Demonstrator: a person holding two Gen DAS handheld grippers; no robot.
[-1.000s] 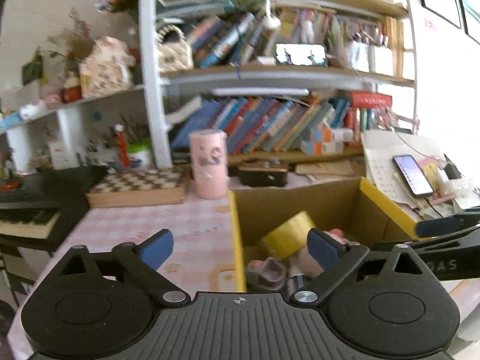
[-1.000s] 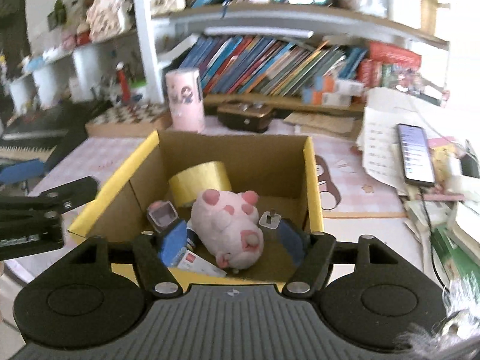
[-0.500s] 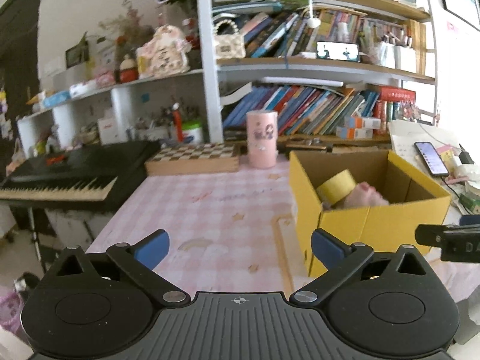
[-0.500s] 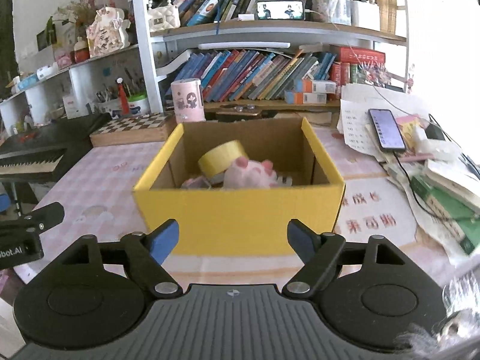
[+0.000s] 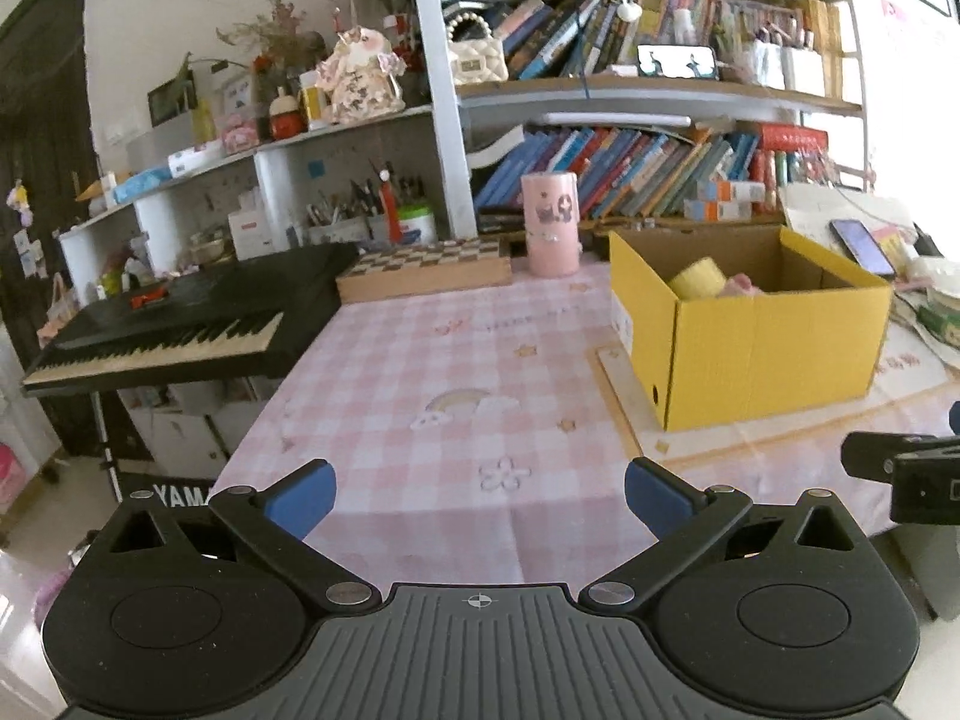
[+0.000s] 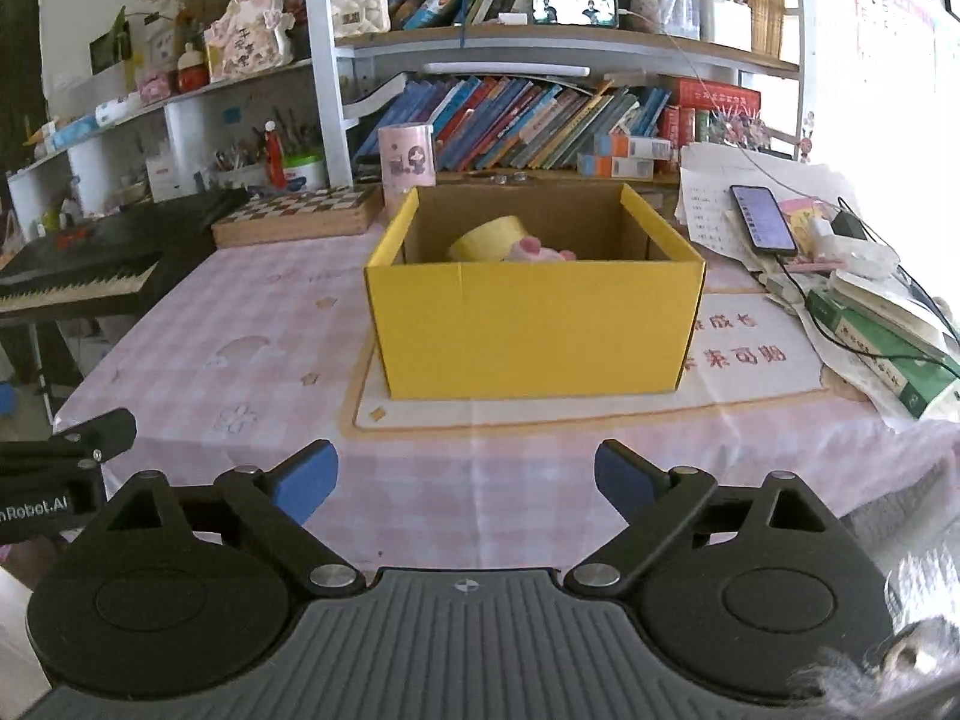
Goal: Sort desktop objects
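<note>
- Box (image 6: 534, 324), yellow cardboard with its top open, stands on a pale mat (image 6: 600, 408) on the pink checked tablecloth (image 6: 240, 324); all places below are told from this box.
- Inside it, against the back wall, a roll of yellow tape (image 6: 489, 237) leans tilted, and just beside the roll a pink plush toy (image 6: 543, 251) shows only its top above the front wall.
- Behind the box, near its back left corner, a pink cylinder (image 6: 407, 162) stands upright; left of that lies a wooden chessboard case (image 6: 300, 213).
- Behind all of these a bookshelf (image 6: 540, 114) carries rows of leaning books.
- To the right of the box a phone (image 6: 763, 219) lies on papers, with a green book (image 6: 882, 354) nearer the camera.
- Well to the left of the box a black keyboard (image 5: 174, 324) sits beyond the table edge.
- The right gripper (image 6: 465, 477) hangs in front of the box, apart from it, its jaws spreading wider with only tablecloth between them.
- The left gripper (image 5: 480, 498) is in front and to the left of the box over bare tablecloth, its blue pads (image 5: 300, 495) wide apart and holding nothing.
</note>
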